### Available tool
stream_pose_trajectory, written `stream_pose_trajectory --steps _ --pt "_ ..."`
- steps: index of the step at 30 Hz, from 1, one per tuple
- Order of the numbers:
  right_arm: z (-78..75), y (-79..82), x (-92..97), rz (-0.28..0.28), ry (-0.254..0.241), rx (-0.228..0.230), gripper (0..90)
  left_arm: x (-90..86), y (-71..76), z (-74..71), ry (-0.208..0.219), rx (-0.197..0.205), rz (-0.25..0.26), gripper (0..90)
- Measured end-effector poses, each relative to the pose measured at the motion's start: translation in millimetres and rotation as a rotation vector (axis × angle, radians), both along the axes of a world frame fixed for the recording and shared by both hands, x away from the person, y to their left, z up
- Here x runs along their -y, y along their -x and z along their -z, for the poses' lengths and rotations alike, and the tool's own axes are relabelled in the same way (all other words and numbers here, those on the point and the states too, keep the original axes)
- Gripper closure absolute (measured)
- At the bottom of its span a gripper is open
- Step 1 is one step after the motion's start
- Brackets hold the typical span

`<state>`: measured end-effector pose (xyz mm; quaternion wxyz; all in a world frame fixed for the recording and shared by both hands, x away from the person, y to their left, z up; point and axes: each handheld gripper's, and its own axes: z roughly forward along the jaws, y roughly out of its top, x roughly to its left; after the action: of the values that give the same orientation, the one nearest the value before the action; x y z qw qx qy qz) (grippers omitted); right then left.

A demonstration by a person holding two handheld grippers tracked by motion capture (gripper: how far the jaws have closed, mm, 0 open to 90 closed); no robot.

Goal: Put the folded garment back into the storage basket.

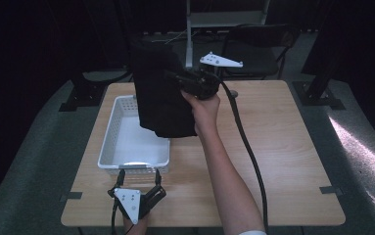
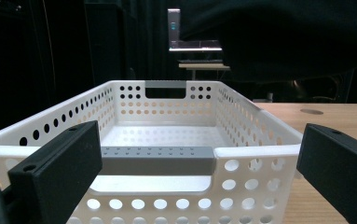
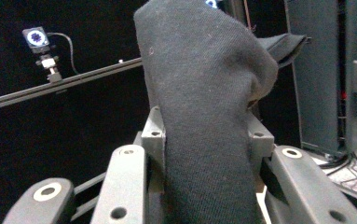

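A black cloth (image 1: 160, 93) hangs folded above the far right part of a white perforated basket (image 1: 107, 139) on the wooden table. My right gripper (image 1: 175, 78) is shut on the cloth's upper edge, held up by a hand and forearm. In the right gripper view the cloth (image 3: 204, 70) is pinched between the jaws of the right gripper (image 3: 204, 140) and drapes over them. My left gripper (image 1: 139, 180) rests open at the table's front edge, just short of the basket's near wall. In the left gripper view, the left gripper (image 2: 199, 140) frames the basket's grey handle (image 2: 157, 159), with the cloth (image 2: 283, 42) hanging beyond.
The basket's floor (image 2: 162, 135) is bare. The right half of the table (image 1: 283, 137) is bare wood, with a small dark round mark (image 1: 233, 93) near its far edge. A chair (image 1: 253, 49) and a pole (image 1: 189, 34) stand behind the table.
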<state>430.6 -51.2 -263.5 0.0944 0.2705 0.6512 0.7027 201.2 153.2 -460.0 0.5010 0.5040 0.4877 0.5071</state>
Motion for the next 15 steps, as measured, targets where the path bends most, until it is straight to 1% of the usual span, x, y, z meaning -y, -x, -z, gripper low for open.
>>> stream_pose_trajectory --steps 3,8,11,15 --pt "0.3 -0.2 -7.5 -0.013 0.005 0.001 62.5 0.0 0.0 0.0 0.0 0.001 0.0 0.8" --pt "2.8 -1.9 -21.4 -0.037 -0.006 -0.011 62.5 -0.1 0.2 0.1 0.0 0.001 0.0 0.8" --pt "4.7 -2.7 -31.7 -0.049 0.001 -0.015 62.5 -0.2 0.4 0.1 0.0 0.002 0.002 0.8" --pt "8.5 -4.1 -43.3 -0.071 -0.009 -0.025 62.5 -0.6 0.7 0.0 -0.001 0.001 0.004 0.8"
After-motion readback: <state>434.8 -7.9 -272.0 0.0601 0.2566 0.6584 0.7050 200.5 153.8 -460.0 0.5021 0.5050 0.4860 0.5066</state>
